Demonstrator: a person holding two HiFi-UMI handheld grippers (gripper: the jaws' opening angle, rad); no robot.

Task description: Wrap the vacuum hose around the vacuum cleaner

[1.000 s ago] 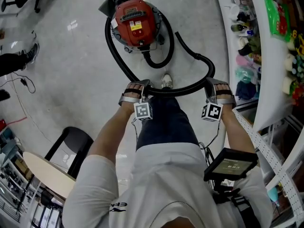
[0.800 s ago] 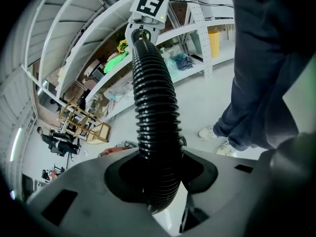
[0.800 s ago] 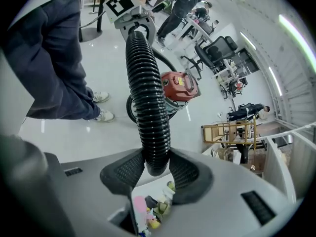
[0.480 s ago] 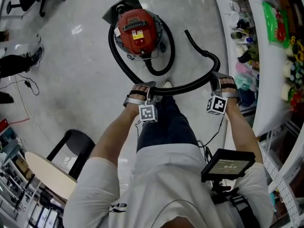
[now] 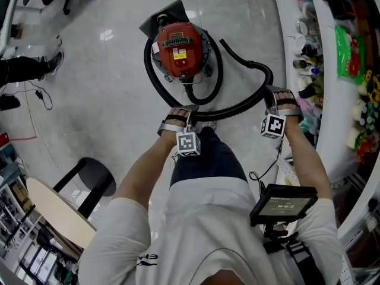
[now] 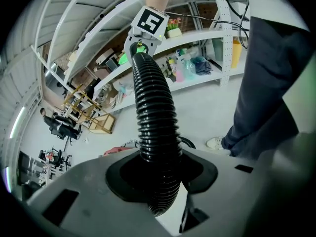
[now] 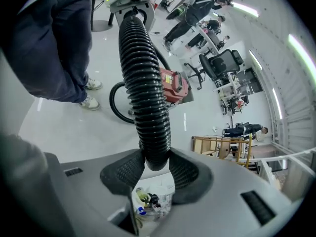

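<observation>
The black ribbed vacuum hose curves round the left side and front of the red vacuum cleaner, which stands on the grey floor. It then spans between both grippers above the floor. The left gripper has its jaws closed on the hose. The right gripper likewise grips it, beside the bend toward the free end.

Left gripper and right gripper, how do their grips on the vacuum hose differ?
The left gripper holds the vacuum hose just off the loop around the red vacuum cleaner; the right gripper holds it farther along, by the bend before the free end. The left gripper is nearer the cleaner, the right gripper nearer the shelves. Both tongs are shut on the hose.
</observation>
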